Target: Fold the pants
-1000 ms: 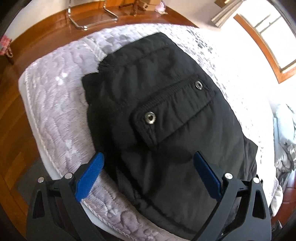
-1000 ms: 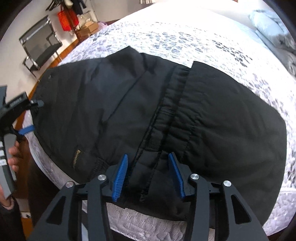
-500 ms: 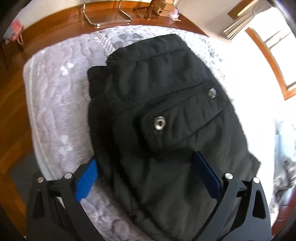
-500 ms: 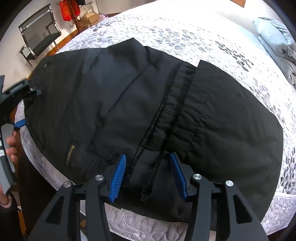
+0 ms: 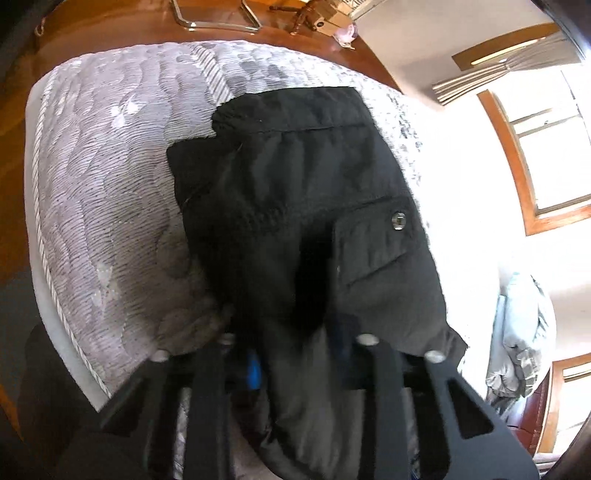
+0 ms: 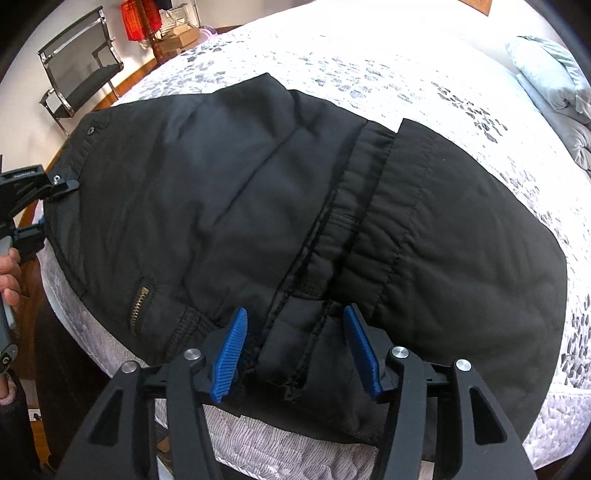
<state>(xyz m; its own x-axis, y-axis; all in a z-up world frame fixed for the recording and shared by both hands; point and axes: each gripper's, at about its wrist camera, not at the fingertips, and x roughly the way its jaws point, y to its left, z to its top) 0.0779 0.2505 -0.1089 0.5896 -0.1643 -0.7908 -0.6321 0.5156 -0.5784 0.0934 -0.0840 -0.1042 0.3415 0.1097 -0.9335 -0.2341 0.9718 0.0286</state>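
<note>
Pants (image 6: 258, 206) cover quilted bed (image 5: 110, 192); left gripper (image 5: 295, 354) closing on them, right gripper (image 6: 295, 347) opening.

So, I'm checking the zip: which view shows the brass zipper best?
The right wrist view: the brass zipper lies sharp and unobstructed on the black pants. The left wrist view shows none of it.

Surface: a bed (image 6: 424, 55) under a pale quilted bedspread (image 5: 110, 192) with a grey mottled pattern and a corded edge.
On it, at the jaws: black pants (image 6: 229, 206), folded and spread flat, the near hem between the right gripper's (image 6: 295, 347) jaws.
Beyond the jaws, far right: a bundled light blue-grey blanket (image 6: 554, 85), well apart from the pants.
Beneath: wooden floor (image 5: 110, 26) beyond the bed's far edge.
</note>
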